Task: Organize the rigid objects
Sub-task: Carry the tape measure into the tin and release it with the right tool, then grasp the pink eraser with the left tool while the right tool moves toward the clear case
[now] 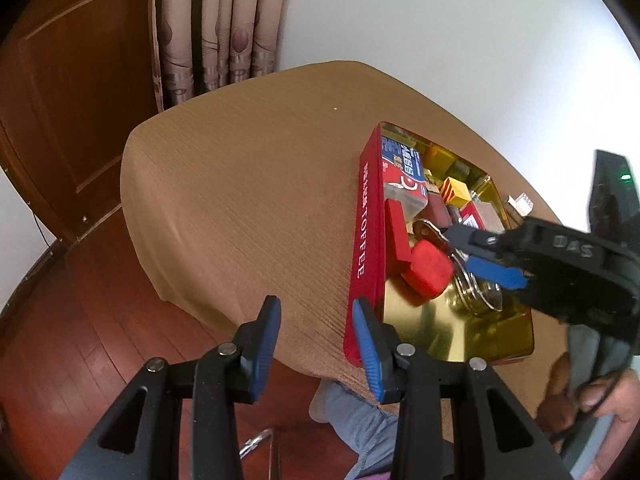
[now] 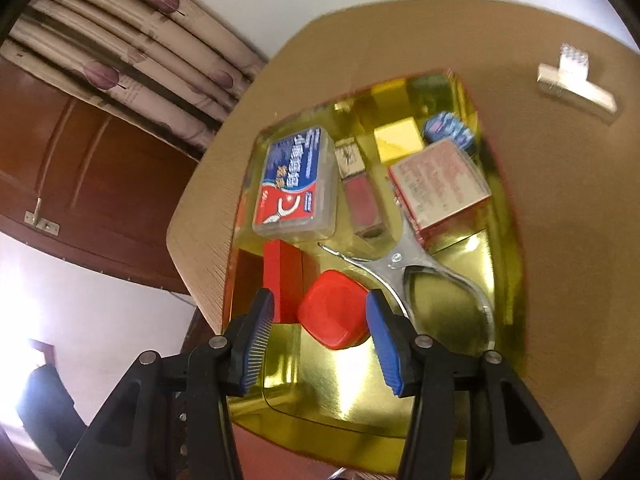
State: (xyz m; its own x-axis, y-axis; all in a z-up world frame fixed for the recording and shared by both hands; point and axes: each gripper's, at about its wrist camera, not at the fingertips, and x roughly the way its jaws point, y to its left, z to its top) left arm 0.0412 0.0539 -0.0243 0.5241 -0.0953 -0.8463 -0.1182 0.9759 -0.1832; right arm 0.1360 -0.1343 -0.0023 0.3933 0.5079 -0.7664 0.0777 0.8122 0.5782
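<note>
Inside the red tin box with gold lining, the rounded red plastic cap lies beside the metal tongs. Right gripper hovers over it, fingers wide; left gripper, also wide and empty, hangs outside the box's wall.

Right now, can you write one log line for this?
phase: placing | right tool: open over red lid in gold tin | left tool: open, empty | white clip: outside tin

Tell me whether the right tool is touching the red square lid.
Apart. The right wrist view shows the right tool open, with gold tin floor visible between each blue pad and the red square lid.
</note>
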